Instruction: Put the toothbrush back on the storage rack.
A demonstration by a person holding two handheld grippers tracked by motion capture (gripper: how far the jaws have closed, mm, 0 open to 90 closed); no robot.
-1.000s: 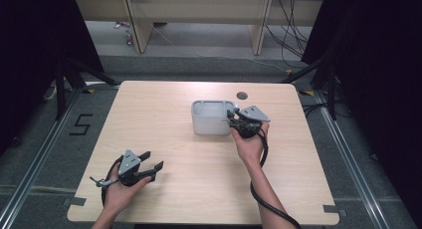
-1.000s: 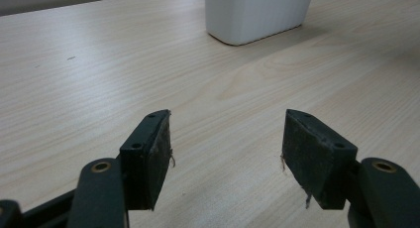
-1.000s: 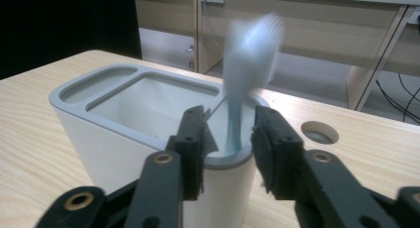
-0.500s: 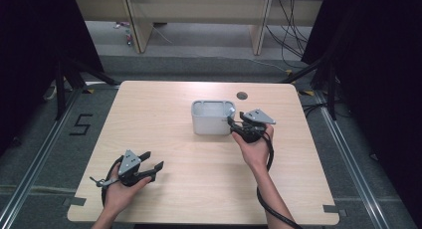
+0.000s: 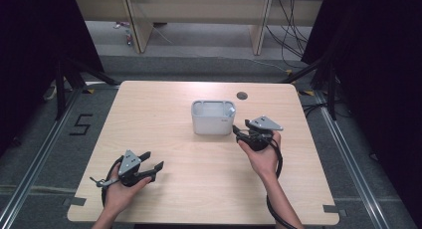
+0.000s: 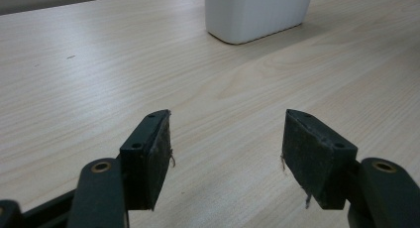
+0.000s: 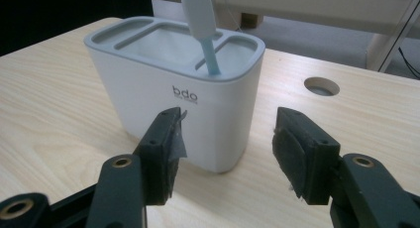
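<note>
Jaws on the right gripper [image 7: 225, 153] had just been opening, nothing between them, and it drew back from the white holder [image 5: 213, 117] mid-surface w/ the toothbrush [image 7: 202, 27] upright in its near-right slot, so drop-off looked done. Left gripper [image 6: 225, 156] sat wide open & empty near the front-left; cable hole [image 5: 242, 95] behind the holder, nothing blocking.

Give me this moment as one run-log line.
right gripper: jaws just opened, nothing between | toothbrush: standing in holder slot | left gripper: open, nothing between, over table
</note>
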